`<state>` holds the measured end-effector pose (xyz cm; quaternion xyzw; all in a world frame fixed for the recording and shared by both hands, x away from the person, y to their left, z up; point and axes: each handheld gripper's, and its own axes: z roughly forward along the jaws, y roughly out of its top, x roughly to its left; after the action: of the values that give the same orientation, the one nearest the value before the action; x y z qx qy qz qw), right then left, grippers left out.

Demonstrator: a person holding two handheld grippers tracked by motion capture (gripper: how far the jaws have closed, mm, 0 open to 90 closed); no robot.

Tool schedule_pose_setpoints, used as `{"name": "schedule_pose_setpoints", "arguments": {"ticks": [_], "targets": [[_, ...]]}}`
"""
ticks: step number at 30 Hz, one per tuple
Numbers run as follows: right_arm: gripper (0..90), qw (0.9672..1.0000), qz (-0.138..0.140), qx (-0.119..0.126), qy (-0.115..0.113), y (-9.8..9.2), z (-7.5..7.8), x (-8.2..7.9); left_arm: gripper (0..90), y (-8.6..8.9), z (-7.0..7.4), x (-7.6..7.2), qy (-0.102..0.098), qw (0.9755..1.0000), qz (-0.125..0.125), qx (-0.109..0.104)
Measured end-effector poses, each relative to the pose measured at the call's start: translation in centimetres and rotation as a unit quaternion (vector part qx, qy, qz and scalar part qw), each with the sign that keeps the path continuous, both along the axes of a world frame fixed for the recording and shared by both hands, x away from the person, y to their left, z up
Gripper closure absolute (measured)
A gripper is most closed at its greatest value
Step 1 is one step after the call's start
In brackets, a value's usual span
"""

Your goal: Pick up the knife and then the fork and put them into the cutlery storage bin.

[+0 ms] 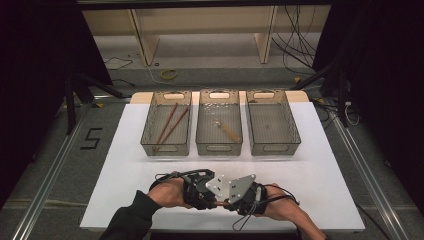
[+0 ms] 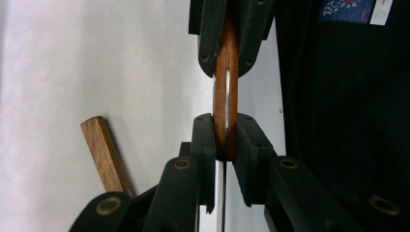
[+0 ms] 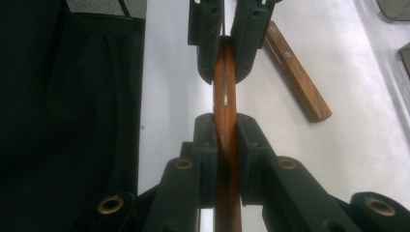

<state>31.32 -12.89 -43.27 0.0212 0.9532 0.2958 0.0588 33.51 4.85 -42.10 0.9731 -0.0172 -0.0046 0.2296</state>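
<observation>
A brown wooden-handled utensil (image 1: 220, 203) hangs edge-on between both grippers, just above the white table's front edge. A narrow slit runs along the utensil (image 2: 233, 92). My left gripper (image 2: 225, 130) is shut on one end of it, where a thin metal edge runs back between the jaws. Facing it from the opposite side, my right gripper (image 3: 225, 121) is shut on the same utensil (image 3: 222, 96). From above, the left gripper (image 1: 207, 200) and the right gripper (image 1: 232, 202) meet tip to tip under their grey plates.
A second wooden handle with rivets (image 3: 297, 72) lies flat on the white sheet beside the grippers. At the back stand three mesh baskets: the left basket (image 1: 150, 142) holds chopsticks, the middle basket (image 1: 219, 148) a wooden-handled utensil, the right basket (image 1: 295, 135) nothing. The person's dark clothing (image 2: 348, 121) is close behind.
</observation>
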Motion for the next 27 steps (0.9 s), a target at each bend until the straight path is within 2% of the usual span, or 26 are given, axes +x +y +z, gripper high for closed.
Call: {"name": "schedule_pose_setpoints", "arguments": {"ticks": [3, 5, 7, 9, 11, 13, 16, 18, 21, 25, 27], "targets": [[81.4, 1.0, -0.004, -0.005, 0.002, -0.1, 0.0, 0.0, 75.6, 0.2, -0.1, 0.3, 0.004, 1.0, 0.005, -0.004], [81.4, 0.9999, -0.009, -0.01, 0.0, -0.2, -0.1, 0.1, 67.1, 0.6, 0.3, 0.5, -0.002, 0.9999, 0.011, -0.013], [81.4, 0.9998, -0.016, -0.013, 0.001, -0.4, -0.2, 0.2, 60.4, 0.9, 0.7, 0.7, -0.001, 0.999, 0.031, -0.031], [81.4, 0.9997, -0.022, -0.011, 0.002, -0.6, -0.1, 0.4, 50.2, 1.3, 1.1, 0.8, -0.004, 0.9968, 0.06, -0.053], [81.4, 0.9995, -0.031, -0.009, -0.002, -0.9, 0.1, 0.5, 40.3, 1.7, 1.3, 1.2, -0.015, 0.9948, 0.075, -0.068], [81.4, 0.9988, -0.046, -0.014, -0.005, -1.2, 0.1, 0.8, 34.9, 2.1, 1.5, 1.5, -0.025, 0.9916, 0.095, -0.085], [81.4, 0.9976, -0.068, -0.012, -0.009, -2.1, 0.2, 1.3, 28.8, 2.7, 1.8, 1.9, -0.037, 0.9838, 0.129, -0.119], [81.4, 0.9969, -0.077, -0.009, -0.013, -2.6, 0.3, 1.5, 26.1, 3.2, 2.1, 2.0, -0.044, 0.9776, 0.15, -0.141], [81.4, 0.9951, -0.097, -0.005, -0.018, -3.4, 0.5, 1.9, 24.7, 3.8, 2.3, 2.2, -0.047, 0.9705, 0.167, -0.168], [81.4, 0.9934, -0.112, -0.005, -0.023, -4.2, 0.7, 2.4, 21.5, 4.4, 2.1, 2.6, -0.037, 0.9652, 0.189, -0.177], [81.4, 0.9925, -0.119, -0.003, -0.026, -4.5, 0.7, 2.6, 20.9, 4.7, 1.8, 2.7, -0.033, 0.9636, 0.197, -0.178]]}}
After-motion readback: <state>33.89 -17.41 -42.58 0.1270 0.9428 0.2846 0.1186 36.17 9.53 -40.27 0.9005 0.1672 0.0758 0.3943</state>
